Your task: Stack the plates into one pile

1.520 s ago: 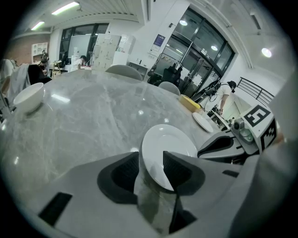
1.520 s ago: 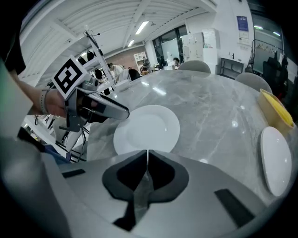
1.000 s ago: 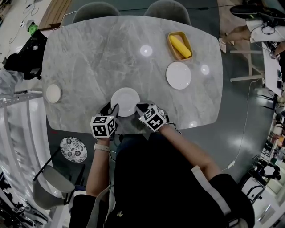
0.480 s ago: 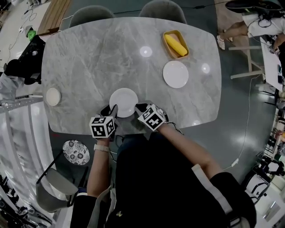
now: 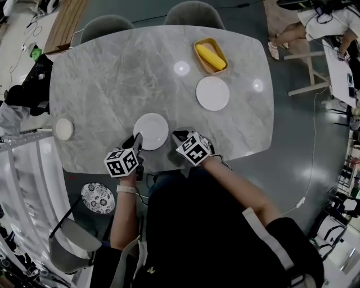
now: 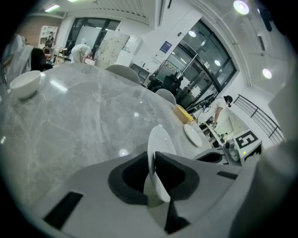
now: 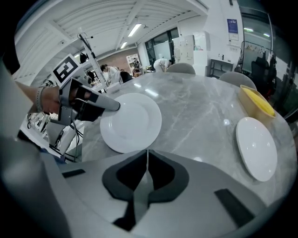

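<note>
A white plate lies near the table's front edge. My left gripper holds its near-left rim. In the left gripper view the rim stands edge-on between the closing jaws of the left gripper, and the pads meet it. The right gripper view shows the same plate with the left gripper's fingers clamped on its edge. My right gripper is shut and empty, just right of the plate and apart from it. A second white plate sits further right.
A yellow dish holding a yellow item stands behind the second plate. A small white bowl sits at the table's left edge. Two grey chairs stand at the far side. People work at benches beyond.
The left gripper's jaws have closed onto the plate's rim and the gripper has rolled a little. The right gripper has drawn off the plate's right rim.
</note>
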`<state>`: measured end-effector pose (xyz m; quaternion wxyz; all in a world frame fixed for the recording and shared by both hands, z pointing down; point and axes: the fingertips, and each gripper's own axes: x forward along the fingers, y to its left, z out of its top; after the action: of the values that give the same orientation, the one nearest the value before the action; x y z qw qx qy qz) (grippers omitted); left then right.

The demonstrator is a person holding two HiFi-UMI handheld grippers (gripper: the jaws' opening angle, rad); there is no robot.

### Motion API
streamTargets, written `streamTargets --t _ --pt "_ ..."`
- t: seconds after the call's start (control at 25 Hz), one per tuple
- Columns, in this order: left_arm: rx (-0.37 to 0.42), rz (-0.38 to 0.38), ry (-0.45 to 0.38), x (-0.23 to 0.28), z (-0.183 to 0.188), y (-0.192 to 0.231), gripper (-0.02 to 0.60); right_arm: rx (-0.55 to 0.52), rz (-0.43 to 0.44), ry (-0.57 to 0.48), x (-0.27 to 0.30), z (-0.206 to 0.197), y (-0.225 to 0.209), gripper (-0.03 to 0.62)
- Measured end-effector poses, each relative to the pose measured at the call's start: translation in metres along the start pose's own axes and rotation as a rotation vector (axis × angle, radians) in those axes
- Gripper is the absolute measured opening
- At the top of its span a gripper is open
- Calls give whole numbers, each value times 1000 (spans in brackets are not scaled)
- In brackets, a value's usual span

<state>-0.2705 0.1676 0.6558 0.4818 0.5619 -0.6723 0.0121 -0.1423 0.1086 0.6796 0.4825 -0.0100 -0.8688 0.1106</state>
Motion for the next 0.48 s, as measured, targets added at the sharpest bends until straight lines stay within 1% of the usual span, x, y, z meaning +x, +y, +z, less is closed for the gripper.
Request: streamTargets --t 0.16,0.24,0.32,0.44,0.48 --pt "-149 -78 -63 1 10 -14 25 9 -18 -11 -13 -7 -12 21" --pt "-197 -99 -83 2 14 -19 21 18 -27 -15 -19 -11 -18 21" --pt "-209 -103 -91 4 16 -25 21 26 -33 -21 -25 -14 -23 21" --pt "-206 -101 -95 6 17 -32 23 37 -43 -34 -34 -19 -30 21" --pt "-219 -109 -101 7 18 -36 23 41 -47 -37 -37 -21 -34 21"
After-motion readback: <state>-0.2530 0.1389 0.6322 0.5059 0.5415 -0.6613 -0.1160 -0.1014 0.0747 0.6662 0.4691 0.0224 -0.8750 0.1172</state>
